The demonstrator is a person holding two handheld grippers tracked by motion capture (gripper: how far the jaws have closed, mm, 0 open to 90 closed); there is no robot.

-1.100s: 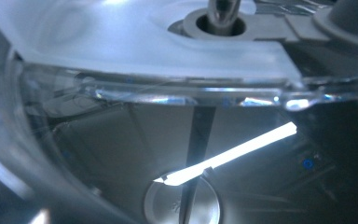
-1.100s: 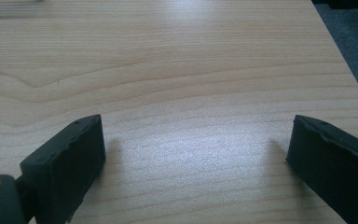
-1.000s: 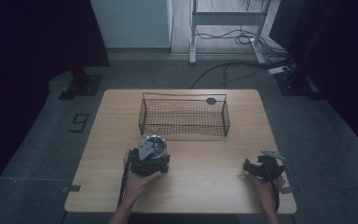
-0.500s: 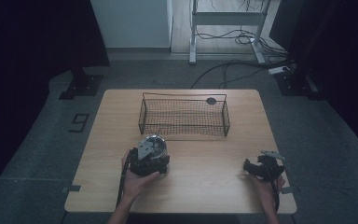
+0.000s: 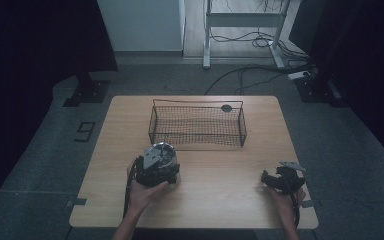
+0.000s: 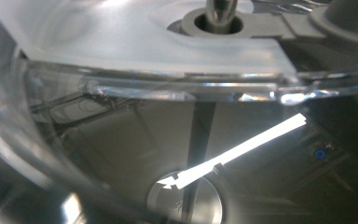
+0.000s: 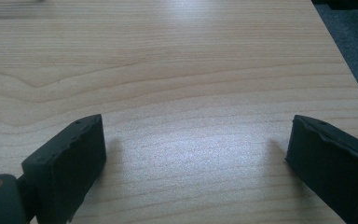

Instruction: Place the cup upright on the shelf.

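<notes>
You've got a clear, round glass or plastic container [image 5: 160, 154] at your left gripper [image 5: 155, 170], sitting just near of the wire basket [image 5: 198, 125], at its near-left corner, and close above or on the wooden table [image 5: 220, 195]. From the high view it reads as a lidded jar or small chopper bowl with a shiny round top. Through the left gripper view you're looking straight into its transparent wall [image 6: 121, 140], with a grey hub and metal spindle [image 6: 219, 11] at the top, so it's pressed right up against that camera.

My read on progress: the container is outside the basket, the basket looks empty apart from a small dark disc [image 5: 226, 107] by its far-right rim, so the placing, if that's the aim, is all ahead of you. The pick-up looks done or nearly so.

Jaws now. On the left, the container blocks everything; I can't tell whether the jaws are clamped on it or merely around it. It looks held, but that's a judgement.

Your right gripper [image 5: 275, 180] rests well apart, at the near-right of the table. In the right gripper view, its two black fingers [image 7: 70, 154] stand spread wide, bare wood grain between them, holding nothing and touching nothing but perhaps the tabletop.
</notes>
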